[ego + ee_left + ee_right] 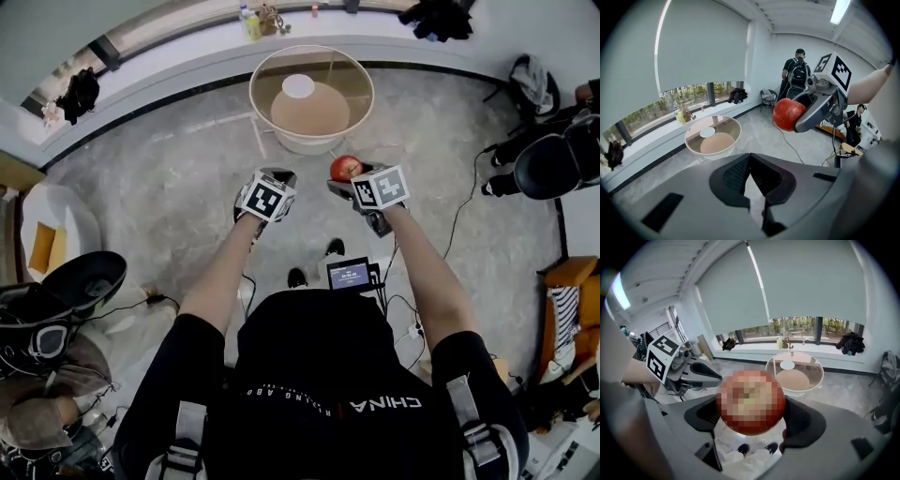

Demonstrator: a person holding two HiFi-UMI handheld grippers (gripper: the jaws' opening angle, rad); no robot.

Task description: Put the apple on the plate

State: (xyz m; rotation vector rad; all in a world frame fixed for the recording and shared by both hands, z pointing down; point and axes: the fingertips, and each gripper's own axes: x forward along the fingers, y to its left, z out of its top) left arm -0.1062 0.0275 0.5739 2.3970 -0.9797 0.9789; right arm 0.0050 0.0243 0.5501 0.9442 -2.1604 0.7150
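Clamping apple (751, 401) in right gripper (752, 422); left gripper (749, 158) fingers (733, 176) together

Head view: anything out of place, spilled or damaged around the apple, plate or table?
Nothing stands out. The apple sits whole between the right gripper's jaws, above the floor and short of the glass table. The white plate lies flat and empty on that table. The left gripper is shut on nothing.
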